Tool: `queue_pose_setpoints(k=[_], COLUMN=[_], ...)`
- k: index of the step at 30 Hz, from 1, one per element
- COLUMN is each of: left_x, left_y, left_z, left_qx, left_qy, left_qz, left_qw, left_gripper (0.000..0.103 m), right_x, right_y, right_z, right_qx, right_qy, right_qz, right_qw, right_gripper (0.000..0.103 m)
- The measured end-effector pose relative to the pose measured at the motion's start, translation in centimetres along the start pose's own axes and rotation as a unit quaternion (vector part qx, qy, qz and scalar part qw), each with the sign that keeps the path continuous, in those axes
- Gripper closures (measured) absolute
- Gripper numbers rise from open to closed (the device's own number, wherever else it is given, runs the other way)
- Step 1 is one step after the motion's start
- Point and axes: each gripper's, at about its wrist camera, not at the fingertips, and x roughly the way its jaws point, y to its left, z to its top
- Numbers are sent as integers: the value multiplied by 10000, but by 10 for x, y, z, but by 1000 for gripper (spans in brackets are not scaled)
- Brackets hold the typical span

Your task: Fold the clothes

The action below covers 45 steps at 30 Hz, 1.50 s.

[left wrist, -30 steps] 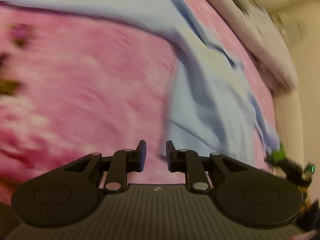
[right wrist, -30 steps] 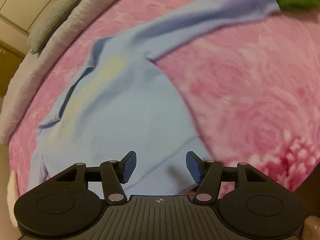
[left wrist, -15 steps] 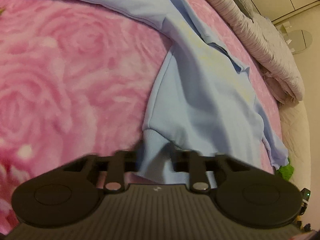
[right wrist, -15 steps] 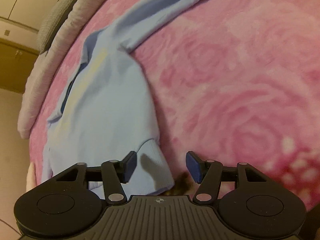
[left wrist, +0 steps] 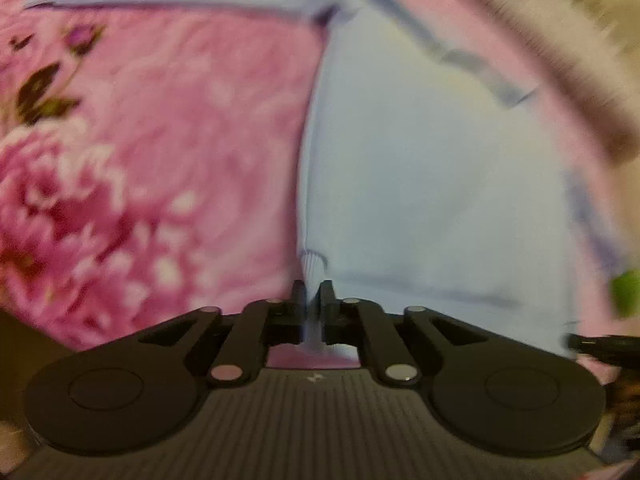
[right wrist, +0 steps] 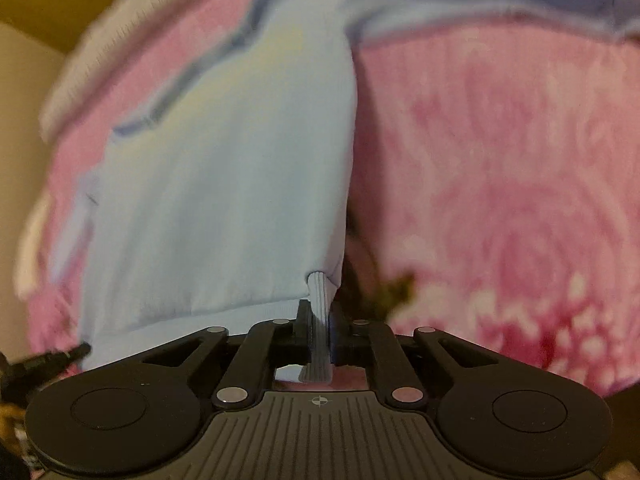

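Observation:
A light blue sweatshirt [left wrist: 432, 184] lies spread on a pink floral bedspread [left wrist: 160, 160], collar at the far end and one sleeve stretched out to the far left. My left gripper [left wrist: 314, 296] is shut on the ribbed hem at the sweatshirt's left bottom corner. In the right wrist view the same sweatshirt [right wrist: 240, 168] fills the left half, its other sleeve running to the far right. My right gripper [right wrist: 319, 312] is shut on the ribbed hem at the right bottom corner. Both views are blurred by motion.
The bedspread [right wrist: 500, 200] extends well beyond the sweatshirt on both sides. A pale striped pillow or bolster [left wrist: 560, 40] lines the far edge of the bed. Something green [left wrist: 626, 292] shows at the right edge of the left wrist view. The other gripper's tip [right wrist: 48, 358] pokes in at the left.
Both grippers went from open over the sweatshirt's bottom edge to shut on its hem corners. The hem now rises between the fingers and the views have swung with fast motion.

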Motion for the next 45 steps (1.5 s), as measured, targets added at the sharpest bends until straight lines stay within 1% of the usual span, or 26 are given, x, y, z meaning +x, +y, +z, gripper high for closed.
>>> queue_pose_setpoints(k=[1, 2, 4, 6, 7, 8, 9, 11, 13, 14, 16, 18, 20, 21, 24, 26, 28, 29, 31, 33, 36, 39, 43, 44, 45], left_x=[-3, -8, -24, -42, -51, -58, -60, -51, -29, -16, 10, 20, 24, 25, 41, 57, 71, 79, 98, 114, 133, 133, 130, 129, 129], left_y=[-2, -4, -5, -11, -14, -19, -27, -49, -74, -84, -98, -110, -121, -126, -134, -135, -135, -134, -130, -127, -125, -125, -126, -126, -126], left_z=[0, 0, 1, 7, 11, 14, 19, 25, 27, 26, 30, 39, 51, 64, 108, 141, 172, 183, 209, 230, 261, 299, 351, 364, 377], left_qx=[-27, -73, -184, -251, -228, -189, -142, 45, 340, 428, 444, 555, 703, 803, 991, 1047, 1131, 1193, 1322, 1428, 1600, 1528, 1396, 1363, 1329], left_qy=[-28, -65, -200, -474, -617, -728, -785, -776, -705, -630, -321, -287, -361, -465, -677, -795, -930, -949, -892, -834, -788, -1113, -1586, -1704, -1822], left_qz=[134, 259, 686, 1095, 1123, 1020, 800, 321, -35, -129, -223, -321, -420, -450, -481, -472, -395, -319, -160, -87, -41, -7, 42, 54, 66], left_qw=[9999, 9996, 9973, 9925, 9915, 9919, 9936, 9965, 9969, 9970, 9982, 9975, 9960, 9947, 9916, 9902, 9884, 9878, 9871, 9862, 9840, 9820, 9774, 9759, 9742], left_gripper=[91, 88, 87, 88, 88, 88, 88, 88, 88, 88, 88, 89, 89, 89, 89, 89, 89, 89, 89, 89, 90, 89, 90, 90, 90], right_x=[6, 4, -9, -24, -33, -43, -47, -53, -44, -33, -12, 8, 1, -3, -6, 4, 21, 34, 55, 71, 96, 132, 142, 136, 127], right_y=[1, 2, 5, 8, 11, 16, 21, 30, 37, 40, 44, 47, 53, 56, 69, 74, 82, 86, 90, 97, 112, 130, 148, 150, 148], right_z=[-3, -3, 0, 7, 11, 16, 22, 34, 39, 41, 45, 48, 60, 66, 110, 144, 171, 184, 201, 214, 240, 276, 335, 352, 367], right_qx=[-47, -122, -265, -460, -618, -789, -884, -1055, -1124, -1153, -1210, -1258, -1313, -1341, -1288, -1295, -1323, -1336, -1355, -1431, -1835, -2328, -2572, -2473, -2284], right_qy=[159, 144, 139, 20, -143, -350, -537, -904, -979, -877, -639, -189, -386, -501, -1029, -1258, -1342, -1354, -1285, -1200, -1146, -916, -1539, -1924, -2205], right_qz=[-132, -122, -290, -579, -714, -794, -691, -441, -13, 44, 115, -270, -296, -295, -246, -255, -268, -281, -258, -202, -239, -463, -514, -389, -167], right_qw=[9998, 9997, 9991, 9973, 9954, 9931, 9922, 9893, 9888, 9894, 9905, 9915, 9901, 9893, 9860, 9832, 9817, 9813, 9821, 9822, 9760, 9671, 9526, 9489, 9481], right_gripper=[96, 95, 94, 94, 94, 94, 94, 94, 94, 94, 94, 94, 94, 94, 94, 94, 94, 94, 94, 94, 94, 94, 95, 94, 94])
